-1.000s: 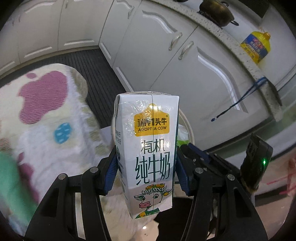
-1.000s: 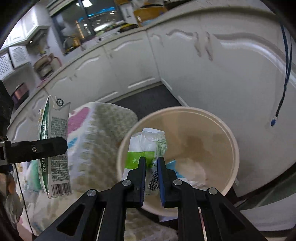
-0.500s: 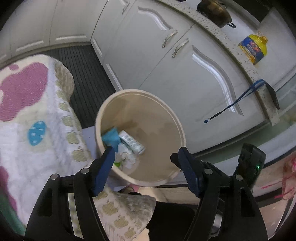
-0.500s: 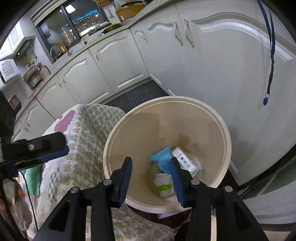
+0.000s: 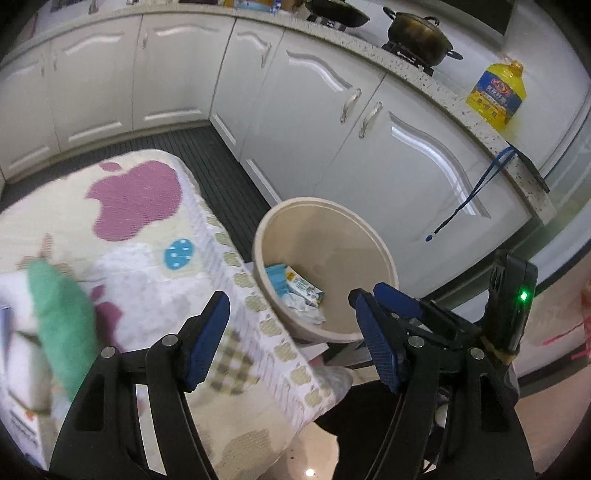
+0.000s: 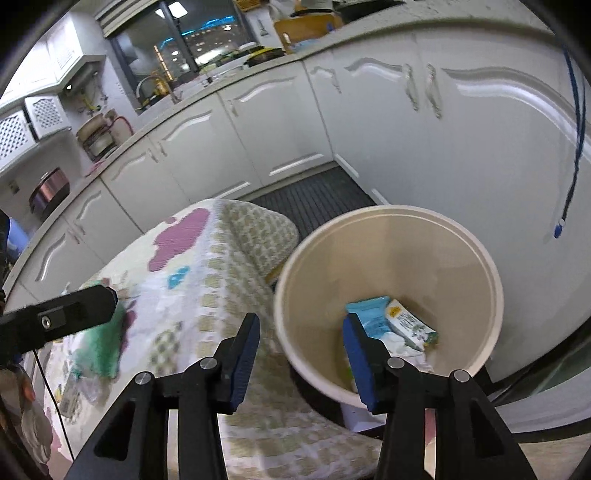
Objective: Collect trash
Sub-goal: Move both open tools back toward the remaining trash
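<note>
A beige round bin (image 5: 325, 201) stands on the floor beside the cloth-covered table (image 5: 140, 236). Inside it lie a white milk carton (image 5: 304, 288), a blue packet (image 5: 275, 275) and crumpled white wrapping (image 5: 303, 310). My left gripper (image 5: 288, 299) hangs open above the table edge and the bin's near rim, with nothing between its pads. In the right wrist view the bin (image 6: 388, 210) holds the carton (image 6: 410, 326) and the blue packet (image 6: 369, 310). My right gripper (image 6: 301, 319) hovers over the bin's left rim; its jaws are opening and hold nothing. A left gripper finger (image 6: 74, 310) shows at the left.
A green cloth (image 5: 59, 325) and blurred small packages (image 6: 68, 391) lie on the table. White cabinets curve behind the bin, with a dark floor mat (image 5: 207, 155) in front of them. A yellow oil bottle (image 5: 496, 98) and a pot (image 5: 419, 35) stand on the counter. A blue lanyard (image 5: 476, 192) hangs down.
The left gripper let go of the milk carton and the right gripper let go of a green-and-white wrapper; both now lie in the bin. Both grippers opened and drew back toward the table.
</note>
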